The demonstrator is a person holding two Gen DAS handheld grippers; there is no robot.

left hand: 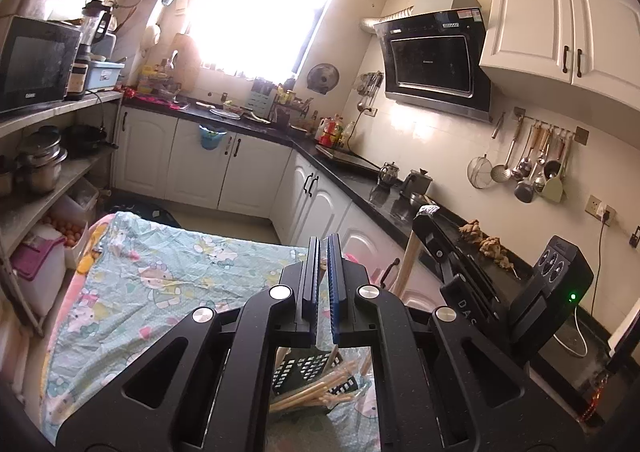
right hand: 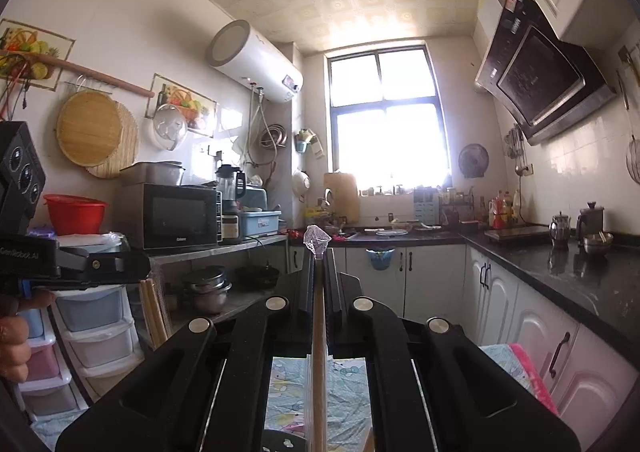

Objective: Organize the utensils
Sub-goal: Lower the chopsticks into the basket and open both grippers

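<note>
Wooden chopstick [right hand: 318, 332] clamped upright between right gripper [right hand: 319, 264] fingers, clear wrapper crumpled at its top end; jaws closed tight on it. Same stick [left hand: 406, 266] visible from left wrist view, right of left gripper [left hand: 324, 252]. Left gripper fingers nearly together, narrow gap, nothing held. Below it: more chopsticks [left hand: 316, 388] bundled in black basket [left hand: 304, 366] on patterned cloth [left hand: 160, 272]. Black counter [left hand: 360, 176] at right, well apart.

matt wooden chopsticks [left hand: 316, 392], wrinkled cloth tablecloth [left hand: 168, 272].
</note>
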